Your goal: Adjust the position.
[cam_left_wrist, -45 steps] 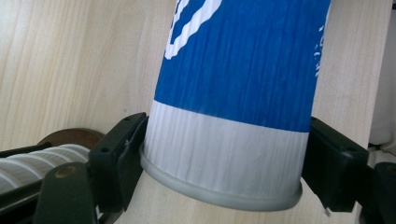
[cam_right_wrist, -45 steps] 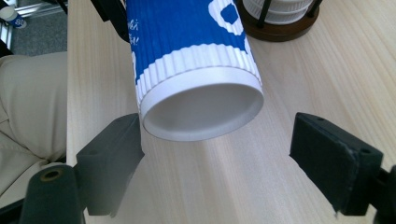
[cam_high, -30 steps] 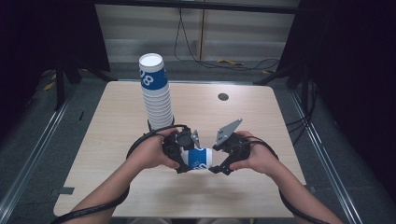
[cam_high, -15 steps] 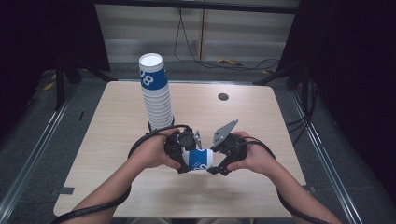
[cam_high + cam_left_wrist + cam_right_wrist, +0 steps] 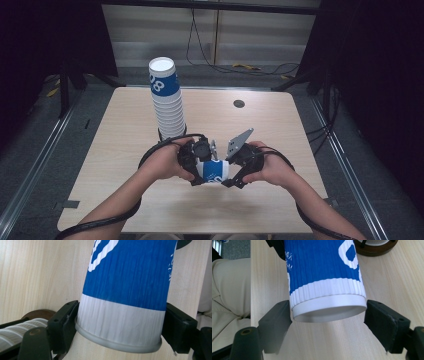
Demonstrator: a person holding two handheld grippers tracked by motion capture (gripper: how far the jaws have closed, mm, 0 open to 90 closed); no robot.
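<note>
The cup (image 5: 214, 171) lies sideways above the desk (image 5: 280, 135), between both grippers, in front of the cup stack (image 5: 167, 107). The left gripper (image 5: 117, 326) clamps its rimmed end. The right gripper (image 5: 328, 315) has just been closing; its fingers (image 5: 278, 317) flank the other end, one touching, one apart. Likely the cup is off the stack, its setting-down not yet done.

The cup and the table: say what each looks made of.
Cup: most likely paper, matte, with a ribbed, corrugated blue and white printed sleeve and a smooth white band at the base end. In the left gripper view its rolled rim looks like thin paperboard.
Table: pale wood grain with a flat, low sheen; it could be laminate or veneer rather than solid wood, which the look leaves open.
</note>
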